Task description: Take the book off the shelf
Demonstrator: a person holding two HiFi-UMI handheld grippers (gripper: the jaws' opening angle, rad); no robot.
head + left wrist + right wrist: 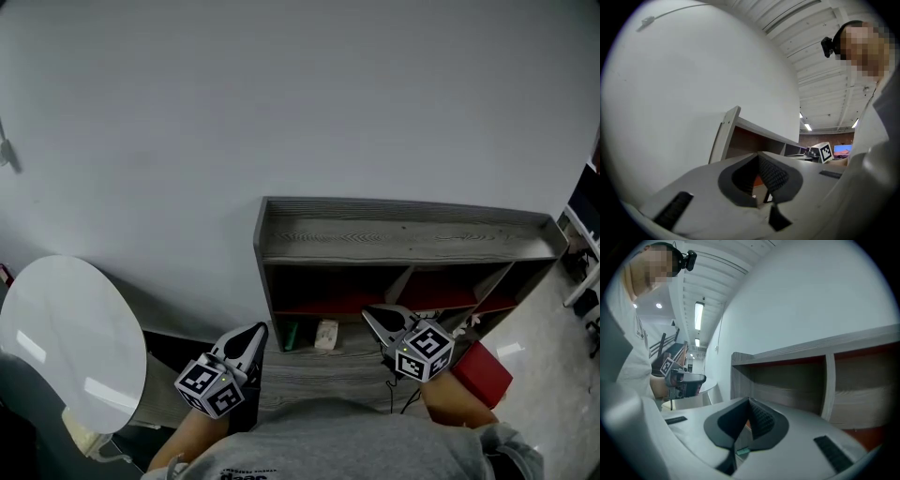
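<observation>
A low grey wooden shelf (403, 234) with a red back panel stands against the wall. In its left lower compartment a thin green book (290, 335) stands upright beside a pale beige item (326, 335). My left gripper (257, 331) hovers left of the green book, apart from it, jaws shut and empty. My right gripper (370, 315) hangs in front of the middle compartment, right of the beige item, shut with nothing held. The left gripper view shows its closed jaws (758, 157) pointing at the shelf's left end. The right gripper view shows closed jaws (749, 401) before the open compartments.
A round white table (70, 337) stands to the left of the shelf. A red box (483, 373) lies on the floor by the shelf's right end. The pale wall rises behind the shelf. My grey-clad torso fills the bottom of the head view.
</observation>
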